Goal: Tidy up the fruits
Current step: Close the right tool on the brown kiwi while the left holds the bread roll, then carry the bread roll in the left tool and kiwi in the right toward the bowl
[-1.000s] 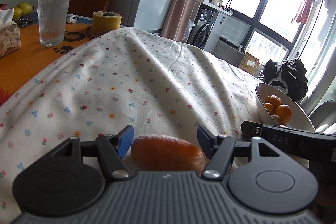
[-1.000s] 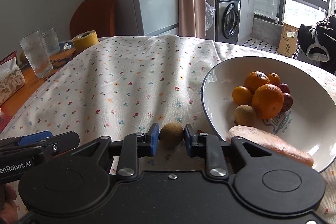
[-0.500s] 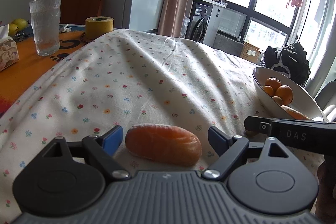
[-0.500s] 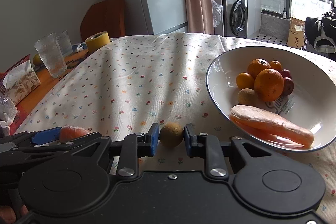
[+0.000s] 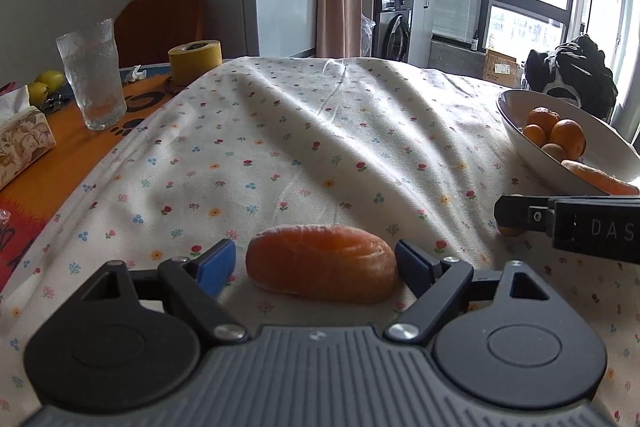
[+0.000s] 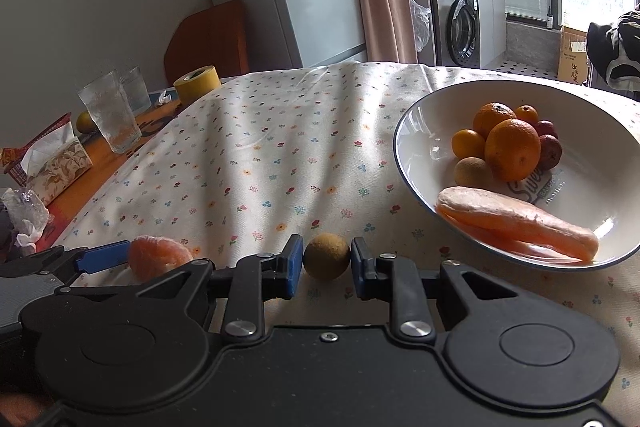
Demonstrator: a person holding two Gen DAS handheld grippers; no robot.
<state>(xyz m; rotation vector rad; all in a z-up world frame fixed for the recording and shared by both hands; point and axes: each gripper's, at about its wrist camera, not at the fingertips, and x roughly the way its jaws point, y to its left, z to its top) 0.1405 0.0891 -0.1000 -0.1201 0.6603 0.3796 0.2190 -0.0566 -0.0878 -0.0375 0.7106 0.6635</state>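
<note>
Orange and soft-looking, a peeled piece of fruit (image 5: 322, 273) lies on the flowery cloth (image 5: 320, 147), right between the two fingers of my left tongs (image 5: 314, 265). I see the blue pad (image 5: 216, 263) on one side with a small gap to the fruit. The dark pad (image 5: 412, 261) on the other side is very close, and I cannot tell if it touches. So these tongs are open wide around the fruit and not squeezing it.

My right tongs (image 6: 326, 265) are much narrower. A small round brown fruit (image 6: 326, 256) sits between their blue pads (image 6: 294, 265). The pads are right up against it on both sides, but I cannot tell for sure if they are pinching it. The brown fruit is low, by the cloth.

From the right camera I also see my left tongs (image 6: 100, 258) off to the side with the orange piece (image 6: 158, 261) next to them.

A big white bowl (image 6: 420, 107) with a dark rim sits on the cloth near my right tongs. Inside it are some oranges (image 6: 512, 149), two little red fruits (image 6: 550, 151), another brown fruit (image 6: 472, 171) and a long orange carrot (image 6: 516, 223).

Far back on the bare orange table are a bumpy glass (image 5: 92, 83), a yellow roll of tape (image 5: 195, 61) and a tissue box (image 5: 22, 143)
</note>
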